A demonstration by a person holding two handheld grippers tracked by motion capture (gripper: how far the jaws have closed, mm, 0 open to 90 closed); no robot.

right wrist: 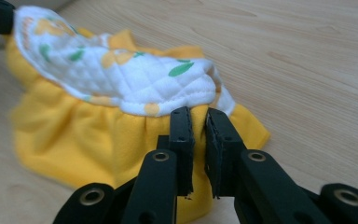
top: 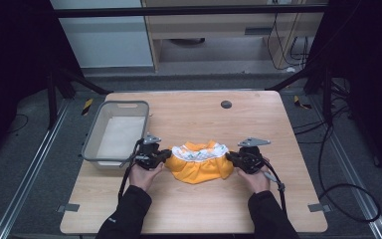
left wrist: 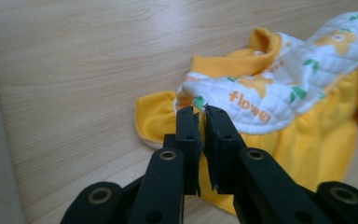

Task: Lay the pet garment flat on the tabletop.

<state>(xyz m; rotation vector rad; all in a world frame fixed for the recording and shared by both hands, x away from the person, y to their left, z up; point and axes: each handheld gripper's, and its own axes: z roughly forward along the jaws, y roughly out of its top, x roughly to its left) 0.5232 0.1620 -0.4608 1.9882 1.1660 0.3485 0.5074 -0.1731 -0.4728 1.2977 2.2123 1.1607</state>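
High view: the yellow garment (top: 199, 162) lies centre-frame on the worktop (top: 189, 209), a hand-held gripper at each side.

Left gripper view: left hand-held gripper (left wrist: 200, 114) slightly parted, gripping nothing; the hem could slip free.

Right gripper view: right hand-held gripper (right wrist: 198, 116) likewise parted, so the cloth may bunch unevenly.

garment (top: 199, 162) mid-table (top: 189, 209), bin (top: 99, 134) to its left; left gripper (top: 165, 155) & right gripper (top: 231, 158) flank it.

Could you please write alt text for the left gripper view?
A yellow dress with a white quilted bib reading "flower" lies crumpled on a wooden table. The left claw rises from the bottom, its jaws a narrow gap apart at the dress's near edge.
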